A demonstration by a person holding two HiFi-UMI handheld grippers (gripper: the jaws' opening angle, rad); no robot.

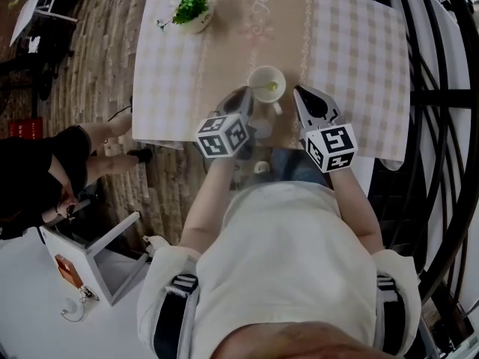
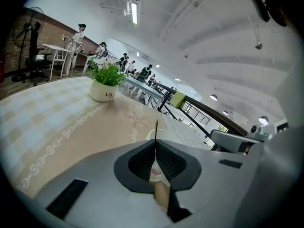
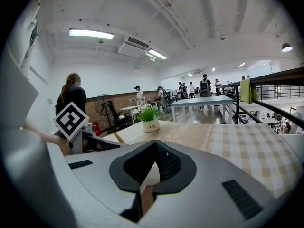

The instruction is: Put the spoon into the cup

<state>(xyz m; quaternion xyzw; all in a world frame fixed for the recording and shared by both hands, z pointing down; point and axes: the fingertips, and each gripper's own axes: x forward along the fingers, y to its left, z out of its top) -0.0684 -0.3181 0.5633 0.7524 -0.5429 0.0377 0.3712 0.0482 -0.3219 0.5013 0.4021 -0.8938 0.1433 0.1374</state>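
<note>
A white cup [image 1: 262,77] stands near the front edge of the checked table [image 1: 359,66]. A thin yellowish spoon [image 1: 271,87] reaches into the cup from its left side. My left gripper [image 1: 245,94] is at the cup's left rim and is shut on the spoon's handle. In the left gripper view the handle [image 2: 156,127] rises straight out of the seam of the left gripper [image 2: 156,141], with the cup's rim [image 2: 162,131] just behind. My right gripper [image 1: 298,90] is shut and empty, just right of the cup. In the right gripper view the spoon [image 3: 117,137] slants to the left of the right gripper [image 3: 154,142].
A white pot with a green plant [image 1: 191,10] stands at the table's far left. A person [image 1: 45,170] sits on the floor side at the left, near a white stool [image 1: 90,260]. A black railing [image 1: 441,96] runs along the right.
</note>
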